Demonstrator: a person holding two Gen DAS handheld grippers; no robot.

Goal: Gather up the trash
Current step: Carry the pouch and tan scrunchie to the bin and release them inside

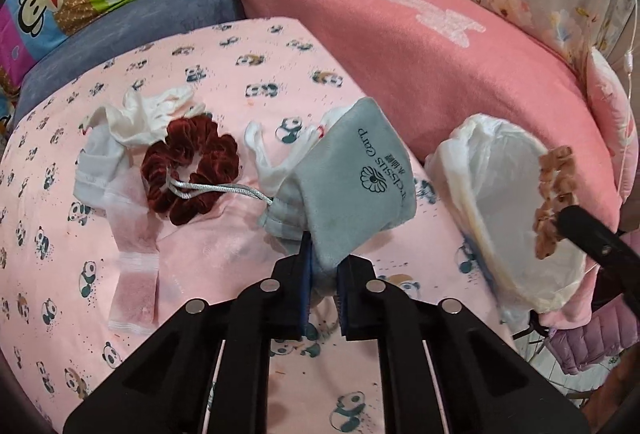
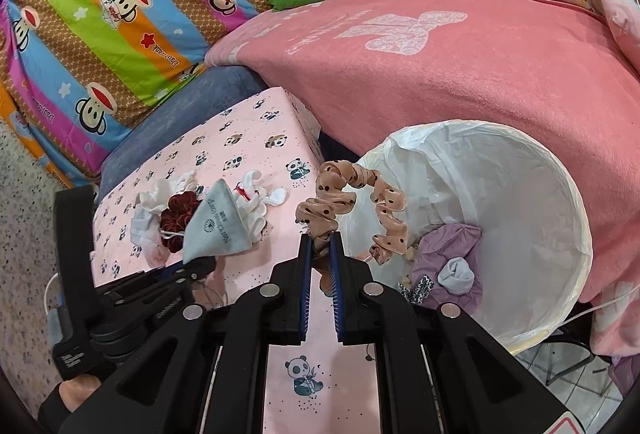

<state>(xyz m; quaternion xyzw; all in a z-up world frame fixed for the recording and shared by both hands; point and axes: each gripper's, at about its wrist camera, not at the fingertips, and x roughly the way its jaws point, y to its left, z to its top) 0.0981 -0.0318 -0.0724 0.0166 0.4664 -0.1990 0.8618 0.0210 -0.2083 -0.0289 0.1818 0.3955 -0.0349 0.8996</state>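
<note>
- Black fingers of the left gripper are squeezed tight on the bottom corner of a grey pouch.
- That grey pouch sits tipped up on the pink panda sheet, with its cord lying over a dark red scrunchie.
- White socks lie just beside the scrunchie.
- Right gripper is closed tight on a tan dotted scrunchie, which hangs at the rim of the white bin.
- Step now seems to be grabbing and carrying trash to the bin.
- Next, the right side likely needs to get over the bin and let go; the left needs to lift the pouch.
</note>
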